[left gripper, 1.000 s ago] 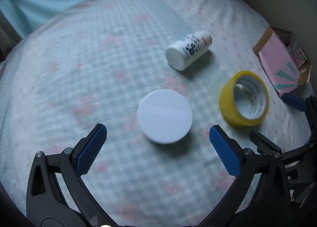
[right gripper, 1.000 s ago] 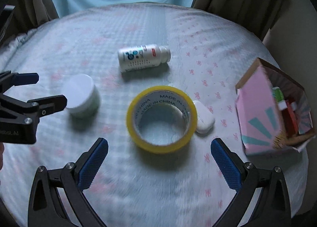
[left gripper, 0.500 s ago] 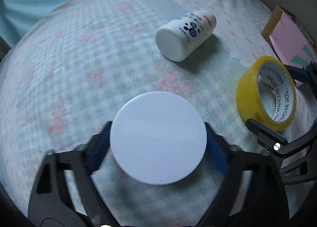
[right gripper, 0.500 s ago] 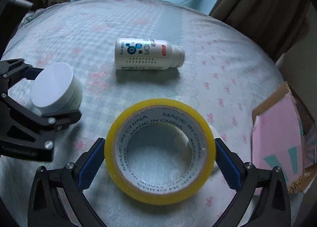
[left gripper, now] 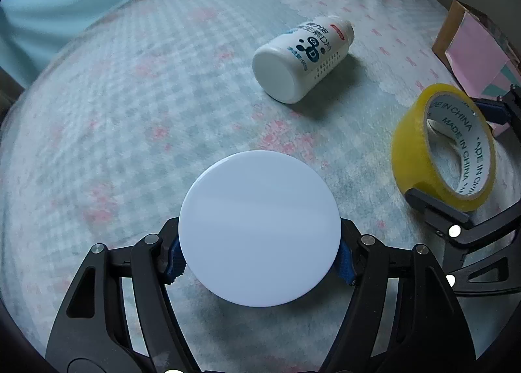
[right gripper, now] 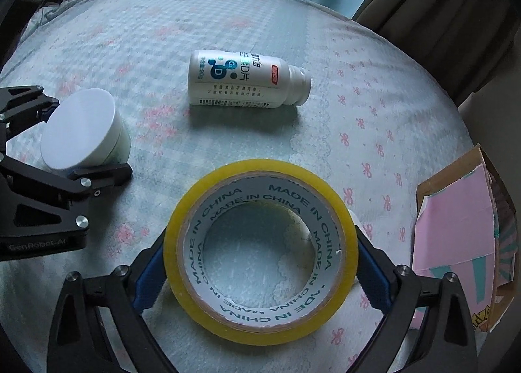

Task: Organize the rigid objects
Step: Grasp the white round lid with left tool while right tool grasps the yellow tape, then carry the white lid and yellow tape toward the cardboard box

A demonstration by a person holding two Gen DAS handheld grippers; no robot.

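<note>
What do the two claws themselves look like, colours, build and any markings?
Both match. The left claw and the right claw are black skeletal frames with triangular cut-outs, silver round bolt heads at the pivots and blue ribbed pads inside each finger. Seen from the right wrist camera, the left claw's side carries pale lettering reading GenRobot-AI. No cables, hands or sleeves show.

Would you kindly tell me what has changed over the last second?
Both claws came down: the left claw is closing around the white jar, the right claw around the yellow tape roll. The bottle and pink box stayed put.
</note>
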